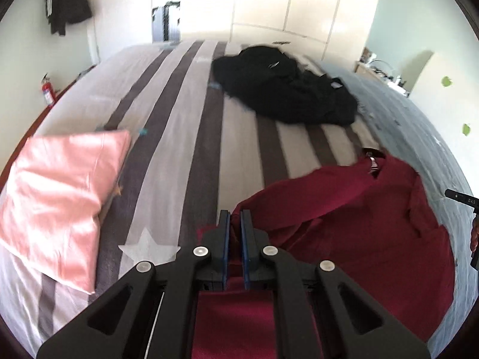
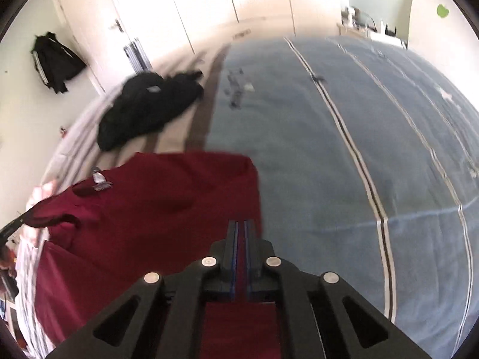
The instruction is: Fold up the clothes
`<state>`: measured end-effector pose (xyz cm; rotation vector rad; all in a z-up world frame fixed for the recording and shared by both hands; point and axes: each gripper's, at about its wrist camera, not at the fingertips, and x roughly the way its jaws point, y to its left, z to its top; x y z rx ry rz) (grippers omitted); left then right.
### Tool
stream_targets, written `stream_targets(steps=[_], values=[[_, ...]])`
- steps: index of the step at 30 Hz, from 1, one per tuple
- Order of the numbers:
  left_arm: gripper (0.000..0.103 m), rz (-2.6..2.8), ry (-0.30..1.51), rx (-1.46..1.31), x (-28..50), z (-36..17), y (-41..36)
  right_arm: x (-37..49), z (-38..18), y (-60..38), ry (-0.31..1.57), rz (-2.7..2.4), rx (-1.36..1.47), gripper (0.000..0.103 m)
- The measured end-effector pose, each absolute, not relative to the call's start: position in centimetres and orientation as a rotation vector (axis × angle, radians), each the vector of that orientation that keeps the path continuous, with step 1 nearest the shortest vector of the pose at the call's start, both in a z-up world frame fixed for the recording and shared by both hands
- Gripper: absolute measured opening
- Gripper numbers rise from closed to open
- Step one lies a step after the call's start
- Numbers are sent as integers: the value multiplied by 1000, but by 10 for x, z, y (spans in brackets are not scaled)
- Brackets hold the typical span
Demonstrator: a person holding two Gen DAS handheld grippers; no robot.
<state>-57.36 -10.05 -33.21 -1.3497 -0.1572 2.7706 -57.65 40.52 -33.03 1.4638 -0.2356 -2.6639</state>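
A dark red shirt lies spread on the bed, its collar and label toward the far side. My left gripper is shut on the shirt's near left edge, with red cloth pinched between the blue pads and lifted. The same red shirt fills the lower left of the right wrist view. There my right gripper is shut on its near right edge, a strip of red cloth showing between the jaws. Part of the right gripper shows at the left wrist view's right rim.
A heap of black clothes lies farther back on the striped bedcover; a folded pink garment sits at the left. A blue blanket covers the bed's right side. Wardrobe doors and a hanging black jacket stand behind.
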Motion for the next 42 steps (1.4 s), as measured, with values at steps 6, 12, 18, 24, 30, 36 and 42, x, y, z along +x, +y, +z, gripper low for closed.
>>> stream_targets(steps=[6, 12, 18, 24, 30, 36, 42], values=[[5, 2809, -167, -1341, -602, -337, -100, -632, -353, 404, -154, -2642, 1530, 34], [5, 2792, -146, -1327, -610, -335, -98, -676, -373, 394, -117, -2573, 1594, 36], [5, 2783, -146, -1342, -616, -342, -98, -695, -406, 384, -60, -2495, 1680, 36], [5, 2775, -149, -1343, -617, -344, -97, -701, -398, 390, -139, -2470, 1649, 4], [5, 2785, -165, -1305, -597, -328, -97, -665, -355, 386, -123, -2613, 1497, 4], [5, 2795, -266, -1257, -548, -302, -99, -595, -312, 381, -194, -2713, 1338, 4], [5, 2795, -320, -1274, -483, -295, -102, -506, -294, 386, -236, -2747, 1294, 4]])
